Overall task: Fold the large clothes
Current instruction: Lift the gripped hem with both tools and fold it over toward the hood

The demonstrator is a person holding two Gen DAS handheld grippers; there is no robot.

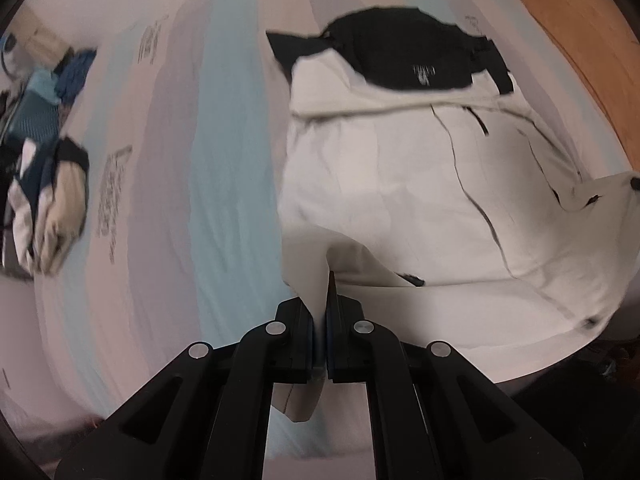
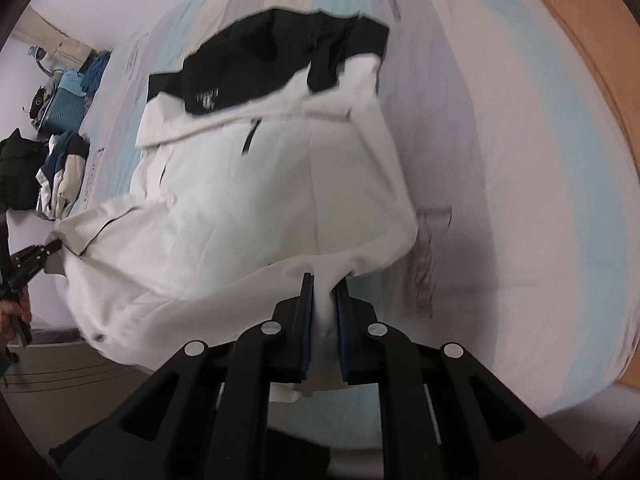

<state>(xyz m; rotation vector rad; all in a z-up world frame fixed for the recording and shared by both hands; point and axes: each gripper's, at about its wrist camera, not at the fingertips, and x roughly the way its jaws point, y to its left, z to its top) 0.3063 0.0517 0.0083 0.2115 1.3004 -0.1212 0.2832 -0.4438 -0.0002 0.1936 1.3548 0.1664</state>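
Both grippers are pinching the hem end of a white-and-black jacket [image 1: 400, 184] spread on a striped bedsheet [image 1: 208, 184]. Left gripper [image 1: 321, 320], bottom centre of the left wrist view: jaws pressed together on a fold of white fabric, which rises in a ridge from the pads and hangs out below them. Right gripper [image 2: 324, 312], bottom centre of the right wrist view: jaws nearly together on a thicker bunch of white cloth, blue pads showing on either side of it. The jacket fills the centre and right of the left view, its black shoulder section and collar at the top, white body lower down, dark zip lines running across the front. Its near edge is lifted off the sheet; the black end lies on the bed. A pile of other clothes [image 1: 48, 200] sits at the left edge, well apart from the jacket. A teal suitcase [image 2: 66, 110], probably, shows at upper left of the right view. Frames are motion-blurred. The left gripper also shows at the left edge of the right view, a person's hand [image 2: 14, 312] on it.
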